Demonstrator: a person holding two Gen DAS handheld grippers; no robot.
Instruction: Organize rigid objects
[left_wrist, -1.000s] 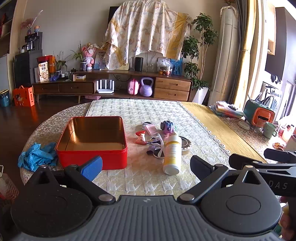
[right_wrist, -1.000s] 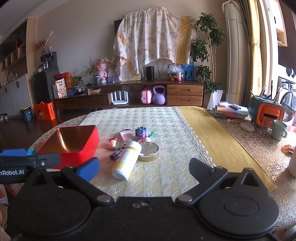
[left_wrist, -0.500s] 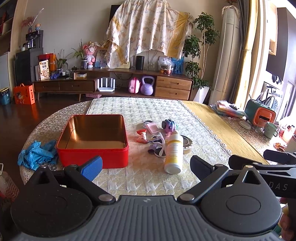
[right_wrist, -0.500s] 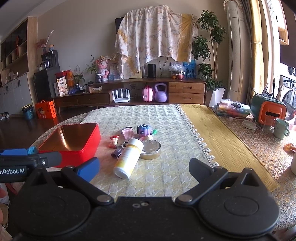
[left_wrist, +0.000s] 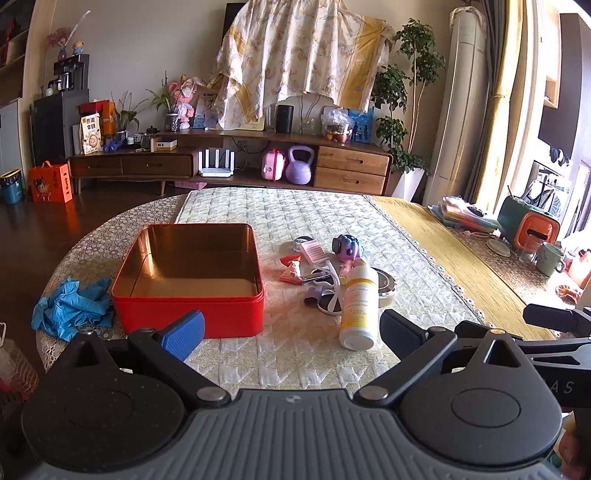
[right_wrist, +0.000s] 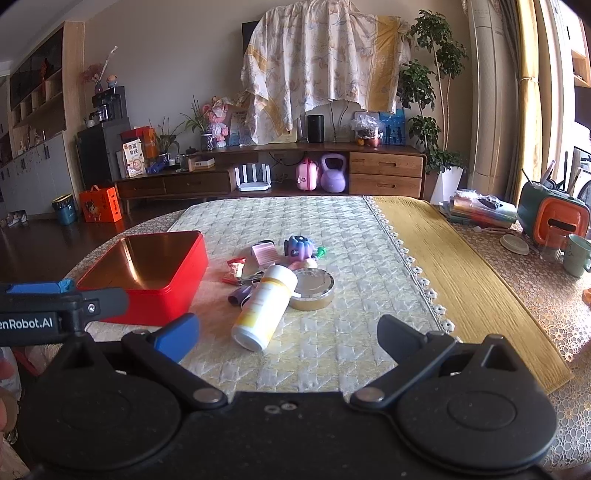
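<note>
Left wrist alone shows blue gloves (left_wrist: 70, 308), probably.

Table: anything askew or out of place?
The white bottle lies on its side against the round tin, in a loose pile of small items. The red tin box is empty. Blue gloves sit crumpled at the table edge. Nothing spilled.

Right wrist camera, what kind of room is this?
Most likely a home living room: a wooden media console against the wall, potted plants, and a cloth-covered table holding a red tin and small household items.
</note>
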